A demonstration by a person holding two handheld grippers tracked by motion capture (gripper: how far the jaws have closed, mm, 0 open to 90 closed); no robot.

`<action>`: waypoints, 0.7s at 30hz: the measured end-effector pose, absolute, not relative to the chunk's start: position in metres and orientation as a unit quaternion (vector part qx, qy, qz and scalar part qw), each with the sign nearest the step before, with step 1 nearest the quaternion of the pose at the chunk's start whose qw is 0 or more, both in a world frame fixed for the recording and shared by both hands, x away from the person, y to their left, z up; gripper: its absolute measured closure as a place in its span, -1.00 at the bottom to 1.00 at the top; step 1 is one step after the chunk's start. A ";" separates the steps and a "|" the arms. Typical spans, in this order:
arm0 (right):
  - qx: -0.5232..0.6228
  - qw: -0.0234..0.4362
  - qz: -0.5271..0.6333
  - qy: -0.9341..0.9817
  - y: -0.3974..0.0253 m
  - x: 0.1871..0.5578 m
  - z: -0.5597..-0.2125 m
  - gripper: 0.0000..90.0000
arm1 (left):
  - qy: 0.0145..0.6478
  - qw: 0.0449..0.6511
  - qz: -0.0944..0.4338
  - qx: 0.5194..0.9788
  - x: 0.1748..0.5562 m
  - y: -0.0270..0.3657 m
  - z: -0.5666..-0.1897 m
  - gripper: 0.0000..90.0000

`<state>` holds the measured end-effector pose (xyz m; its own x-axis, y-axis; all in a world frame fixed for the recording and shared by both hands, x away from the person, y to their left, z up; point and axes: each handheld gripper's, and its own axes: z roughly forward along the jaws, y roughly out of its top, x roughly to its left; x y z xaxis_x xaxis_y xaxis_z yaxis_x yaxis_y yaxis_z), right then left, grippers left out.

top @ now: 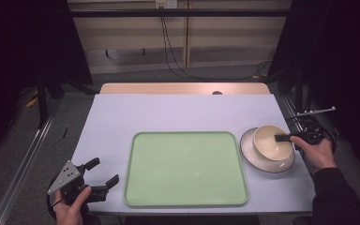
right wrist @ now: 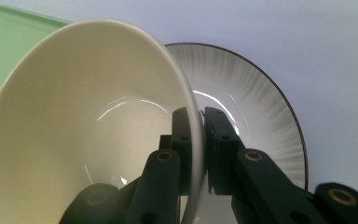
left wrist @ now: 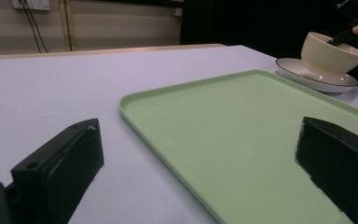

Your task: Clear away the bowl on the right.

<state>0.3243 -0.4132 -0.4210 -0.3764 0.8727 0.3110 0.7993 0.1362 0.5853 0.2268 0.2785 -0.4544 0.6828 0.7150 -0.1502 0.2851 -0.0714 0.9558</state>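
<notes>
My desk (top: 122,117) carries a pale green tray (top: 185,168), the landmark here. Just right of the tray sits a ribbed, dark-rimmed plate (top: 251,152), and on it a plain glossy cream bowl (top: 269,143), tilted. My right tongs (top: 283,138) pinch its rim. Left of the tray, my left tongs (top: 101,172) gape, holding nothing.
</notes>
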 end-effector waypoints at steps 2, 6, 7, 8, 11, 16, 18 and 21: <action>0.558 0.054 0.356 0.748 -0.413 0.323 -0.419 0.85 | 0.352 0.580 0.186 0.710 0.227 0.279 -0.454 -0.98; 0.549 0.058 0.369 0.748 -0.414 0.321 -0.415 0.85 | 0.357 0.581 0.189 0.707 0.227 0.279 -0.455 -0.98; 0.550 0.057 0.373 0.745 -0.413 0.321 -0.415 0.85 | 0.359 0.583 0.185 0.704 0.227 0.279 -0.455 -0.98; 0.549 0.057 0.377 0.744 -0.413 0.320 -0.414 0.85 | 0.360 0.585 0.185 0.703 0.227 0.279 -0.455 -0.98; 0.547 0.058 0.380 0.744 -0.412 0.318 -0.411 0.85 | 0.360 0.585 0.185 0.703 0.227 0.279 -0.455 -0.98; 0.543 0.063 0.388 0.742 -0.411 0.317 -0.406 0.85 | 0.359 0.584 0.187 0.704 0.226 0.280 -0.455 -0.98; 0.541 0.064 0.393 0.741 -0.410 0.317 -0.403 0.85 | 0.359 0.583 0.186 0.705 0.226 0.280 -0.455 -0.98; 0.533 0.067 0.402 0.741 -0.409 0.317 -0.400 0.85 | 0.357 0.582 0.186 0.706 0.227 0.279 -0.455 -0.98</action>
<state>0.3169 -0.4091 -0.4000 -0.4226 0.8443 0.3295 0.7366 0.1081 0.6677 0.2267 0.2794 -0.4547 0.6762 0.7205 -0.1537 0.2881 -0.0666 0.9553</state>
